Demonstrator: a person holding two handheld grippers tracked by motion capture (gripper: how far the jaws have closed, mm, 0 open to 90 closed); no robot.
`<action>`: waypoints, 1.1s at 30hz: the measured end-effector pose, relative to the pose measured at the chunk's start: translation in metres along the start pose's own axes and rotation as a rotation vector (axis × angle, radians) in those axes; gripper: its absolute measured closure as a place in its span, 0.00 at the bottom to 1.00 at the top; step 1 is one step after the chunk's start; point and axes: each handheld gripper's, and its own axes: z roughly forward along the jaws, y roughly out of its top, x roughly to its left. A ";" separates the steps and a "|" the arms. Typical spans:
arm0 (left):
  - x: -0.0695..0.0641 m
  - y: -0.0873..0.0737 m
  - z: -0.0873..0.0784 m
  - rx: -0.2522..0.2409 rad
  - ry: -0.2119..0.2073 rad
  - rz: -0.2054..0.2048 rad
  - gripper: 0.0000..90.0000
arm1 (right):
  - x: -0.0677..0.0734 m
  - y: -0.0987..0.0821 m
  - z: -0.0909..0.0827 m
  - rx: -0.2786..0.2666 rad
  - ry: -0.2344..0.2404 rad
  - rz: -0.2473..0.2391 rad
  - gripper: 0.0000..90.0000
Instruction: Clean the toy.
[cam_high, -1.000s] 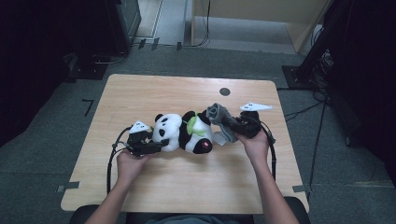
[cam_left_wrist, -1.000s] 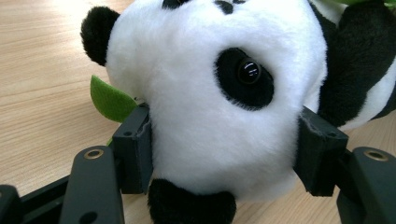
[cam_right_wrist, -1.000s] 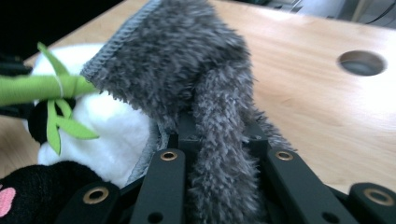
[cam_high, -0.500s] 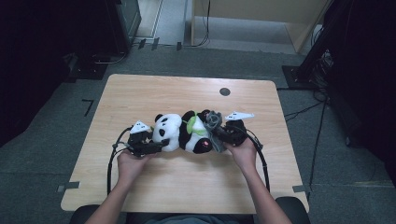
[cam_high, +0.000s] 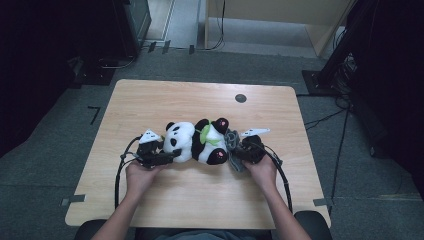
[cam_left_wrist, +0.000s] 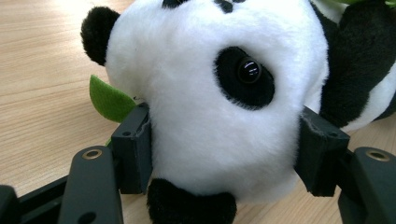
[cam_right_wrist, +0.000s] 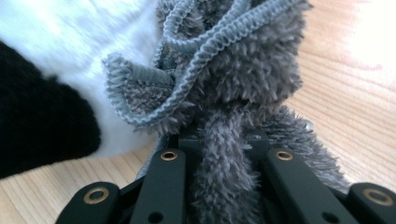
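Panda (cam_high: 196, 142) lies on its side at mid-frame in the high view, on the surface (cam_high: 165, 100). Long axis runs left-right across the picture: head at the left, feet at the right, pink soles (cam_high: 219, 156) facing up and toward the camera. Green leaf (cam_high: 206, 136) sits at its neck. In the left gripper view the face fills the upper frame, one eye (cam_left_wrist: 248, 71) at centre right, black ear (cam_left_wrist: 99, 33) at upper left.

Left gripper (cam_high: 167, 157) comes in low from the left of the panda, roughly level with the surface, pointing right along the toy's axis. Jaws part-way apart and clamped on the head: both pads (cam_left_wrist: 134, 149) press into the white fur on either side. Left hand (cam_high: 139, 176) is behind it, forearm running down to the bottom edge.

Right gripper (cam_high: 235, 155) is at the feet end, pointing left toward the panda. Jaws pinched together on a grey cloth (cam_right_wrist: 224, 84), which bunches up right against the panda's white belly and black leg; a strip of it runs down between the jaws. Right hand (cam_high: 262, 170) sits lower right of the toy, forearm angling to the bottom edge.
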 end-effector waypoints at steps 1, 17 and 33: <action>0.000 0.000 0.000 0.000 0.000 -0.001 0.36 | -0.002 0.000 -0.002 0.003 -0.001 0.003 0.86; -0.001 0.000 -0.001 0.000 0.004 0.002 0.35 | 0.000 0.038 -0.045 -0.170 0.002 0.024 0.86; 0.000 -0.001 0.001 -0.005 0.004 -0.006 0.35 | 0.017 0.028 -0.012 -0.080 -0.004 -0.039 0.86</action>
